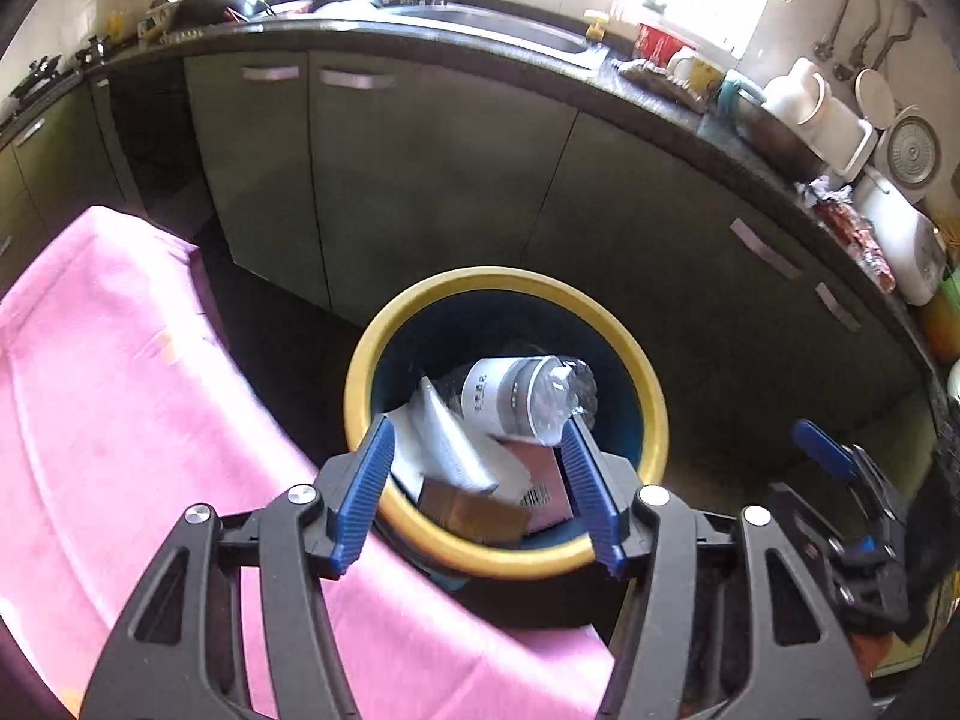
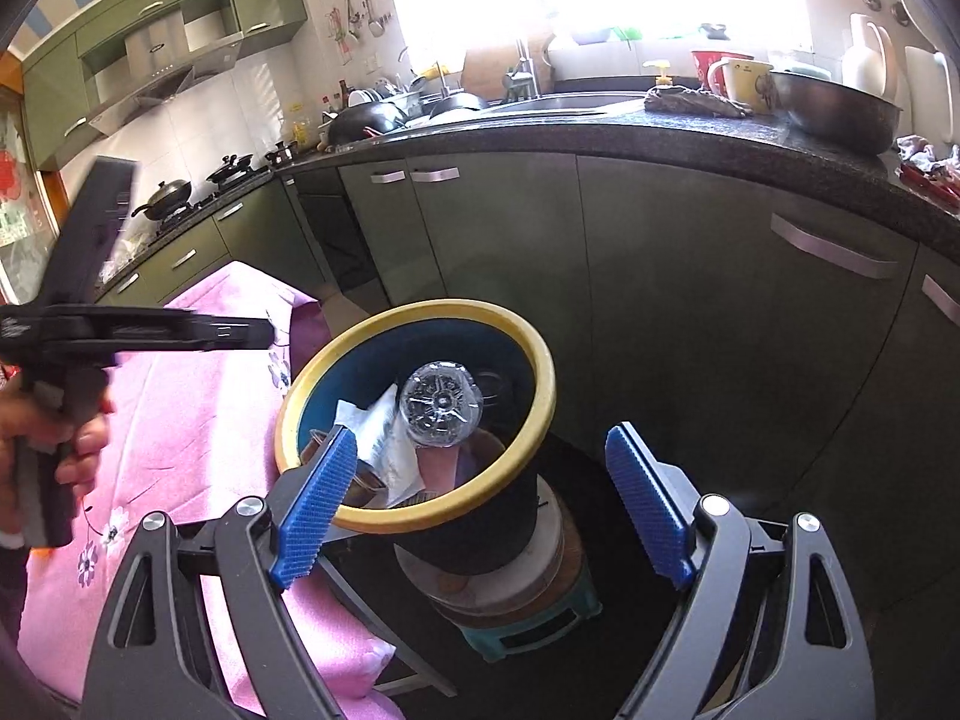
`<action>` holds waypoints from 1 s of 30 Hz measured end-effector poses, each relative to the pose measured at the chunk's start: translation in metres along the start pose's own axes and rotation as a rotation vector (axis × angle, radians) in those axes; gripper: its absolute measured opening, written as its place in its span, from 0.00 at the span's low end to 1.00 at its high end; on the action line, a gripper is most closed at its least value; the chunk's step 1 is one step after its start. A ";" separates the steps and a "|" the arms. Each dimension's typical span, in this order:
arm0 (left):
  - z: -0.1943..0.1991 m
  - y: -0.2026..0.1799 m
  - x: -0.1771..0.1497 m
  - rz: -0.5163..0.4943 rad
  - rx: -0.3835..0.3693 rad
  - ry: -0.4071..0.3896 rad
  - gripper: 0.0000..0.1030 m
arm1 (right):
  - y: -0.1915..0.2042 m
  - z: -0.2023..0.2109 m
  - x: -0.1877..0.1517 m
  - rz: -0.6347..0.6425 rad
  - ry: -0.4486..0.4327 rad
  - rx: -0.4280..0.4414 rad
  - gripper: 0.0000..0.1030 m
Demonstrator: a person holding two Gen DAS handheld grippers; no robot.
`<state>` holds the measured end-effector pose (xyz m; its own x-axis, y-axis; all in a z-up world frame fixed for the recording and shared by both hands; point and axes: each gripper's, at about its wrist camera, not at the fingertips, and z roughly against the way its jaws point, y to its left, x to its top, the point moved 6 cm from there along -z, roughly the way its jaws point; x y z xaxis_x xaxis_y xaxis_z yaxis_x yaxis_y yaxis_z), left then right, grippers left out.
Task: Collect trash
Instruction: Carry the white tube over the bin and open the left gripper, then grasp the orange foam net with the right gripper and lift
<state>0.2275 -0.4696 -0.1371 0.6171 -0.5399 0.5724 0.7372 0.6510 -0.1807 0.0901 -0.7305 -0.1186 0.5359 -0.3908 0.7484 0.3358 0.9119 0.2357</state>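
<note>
You are at the drop-off step: your left gripper (image 1: 477, 468) hangs just above the near rim of the yellow-rimmed bin (image 1: 651, 396), its jaws apart and nothing pressed between the blue pads (image 1: 369, 480). The clear plastic bottle (image 1: 528, 396) lies inside the bin, free of the pads, tilted on top of a crumpled white paper (image 1: 438, 450) and a brown carton (image 1: 474, 510); from the right wrist view the bottle (image 2: 441, 405) shows its ribbed base, leaning against the far inner wall. Your right gripper (image 2: 474, 507) is released too, jaws wide and empty, hovering on the near side of the bin with the rim between its fingers in view but not touched. The bin stands on a stack of stools (image 2: 528, 594), just beside the pink-clothed table (image 1: 120, 390) and in front of the green cabinets. I judge the bottle as delivered, so this piece is done. No further trash shows on the pink cloth near the bin in either view, so the next move calls for drawing the left gripper back from the rim without knocking the bin off its perch, then turning both cameras away from the bin to look for the next piece. Keep the jaws open as you go.
</note>
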 end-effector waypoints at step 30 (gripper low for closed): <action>0.248 0.166 -0.270 0.419 0.334 -0.202 0.66 | 0.333 -0.026 -0.056 0.454 0.227 0.566 0.82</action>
<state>0.1153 -0.0837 -0.1235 0.7491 -0.1079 0.6537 0.2935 0.9386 -0.1815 0.1922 -0.4085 -0.0982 0.6935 0.0784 0.7162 -0.3720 0.8903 0.2628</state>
